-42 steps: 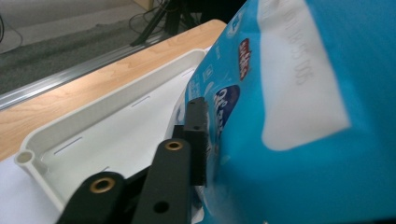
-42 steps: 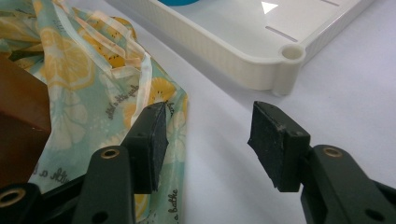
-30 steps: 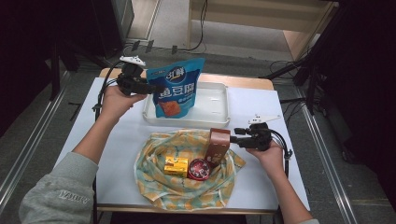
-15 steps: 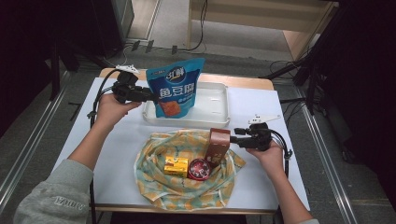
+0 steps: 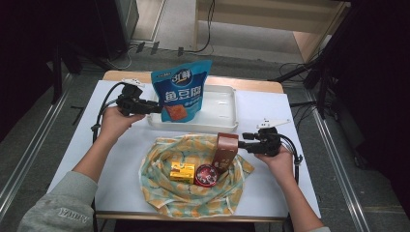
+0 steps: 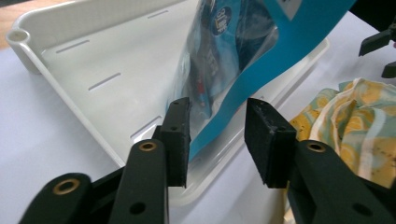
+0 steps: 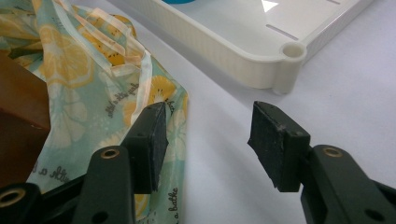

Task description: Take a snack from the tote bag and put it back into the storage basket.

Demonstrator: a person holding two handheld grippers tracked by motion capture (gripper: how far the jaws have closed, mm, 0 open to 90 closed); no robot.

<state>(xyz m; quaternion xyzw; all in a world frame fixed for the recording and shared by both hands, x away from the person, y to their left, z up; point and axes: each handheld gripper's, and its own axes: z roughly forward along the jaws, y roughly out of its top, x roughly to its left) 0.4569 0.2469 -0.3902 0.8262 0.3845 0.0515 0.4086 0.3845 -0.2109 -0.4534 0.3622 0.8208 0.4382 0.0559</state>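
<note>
Left gripper point(image 5: 153, 108), jaws apart, sits at the blue pouch point(image 5: 181, 92) standing in the white tray point(image 5: 227, 116), upper centre of the frame; pouch edge between the jaws. Right gripper point(image 5: 245, 140), jaws apart, hovers right of centre beside the brown box point(image 5: 225, 149) on the lemon cloth point(image 5: 159, 188).

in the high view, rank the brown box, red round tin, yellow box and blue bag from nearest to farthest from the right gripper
From the right gripper:
1. brown box, upright on the cloth just to its left.
2. red round tin, lower left of the brown box.
3. yellow box, left of the tin.
4. blue bag, standing in the white tray across the table.
</note>
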